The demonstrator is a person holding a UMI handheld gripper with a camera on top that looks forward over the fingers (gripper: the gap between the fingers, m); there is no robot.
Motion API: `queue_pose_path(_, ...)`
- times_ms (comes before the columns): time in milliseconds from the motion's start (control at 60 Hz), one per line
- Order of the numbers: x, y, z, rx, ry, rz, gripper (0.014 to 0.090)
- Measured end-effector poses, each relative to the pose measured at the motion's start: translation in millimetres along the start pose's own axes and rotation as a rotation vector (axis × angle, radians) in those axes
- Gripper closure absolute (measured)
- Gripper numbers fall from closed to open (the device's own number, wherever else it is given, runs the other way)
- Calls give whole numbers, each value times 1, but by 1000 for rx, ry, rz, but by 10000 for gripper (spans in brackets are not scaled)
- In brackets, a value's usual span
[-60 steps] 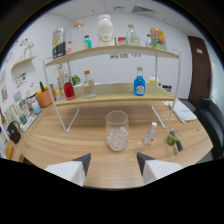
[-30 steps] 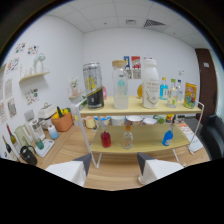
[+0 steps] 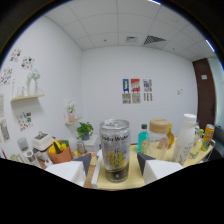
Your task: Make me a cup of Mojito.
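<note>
Right now the view is mostly room: white back wall with three small posters on it, a white ceiling with a vent, and a dark door at the far side.

Left wall carries a small wooden shelf with a pale vase on it, plus some stickers or cards pinned above and below.

Shelf top of light wood runs across just ahead of the fingers; everything below stands on it or behind it.

Soda can, silver with yellow print and "Soda Water" lettering, stands upright on that shelf top, dead centre between the two fingers. Gripper is spread, not clamped: a gap shows on each side between the can and the finger tips, and the can sits on its own base.

Behind the can, toward the door side: a glass jar with a tan lid, a white bottle, a blue bottle partly hidden behind the jar, and a yellow-green can at the end. Contents of these can't be made out.

Toward the left wall: a potted plant, a brown basket with yellow fruit, and a small white appliance, too blurred to name.
</note>
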Motion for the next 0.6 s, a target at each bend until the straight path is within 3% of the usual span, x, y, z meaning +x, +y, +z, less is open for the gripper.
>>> queue_pose_path(100,-1,-3,18,1,10,-4,195)
queue_pose_path(183,1,-6,29,-6,38,-7,262)
queue_pose_path(333,8,-10,37,11,67,-3,502)
queue_pose_path(600,6,-10,36,7,49,-24,526)
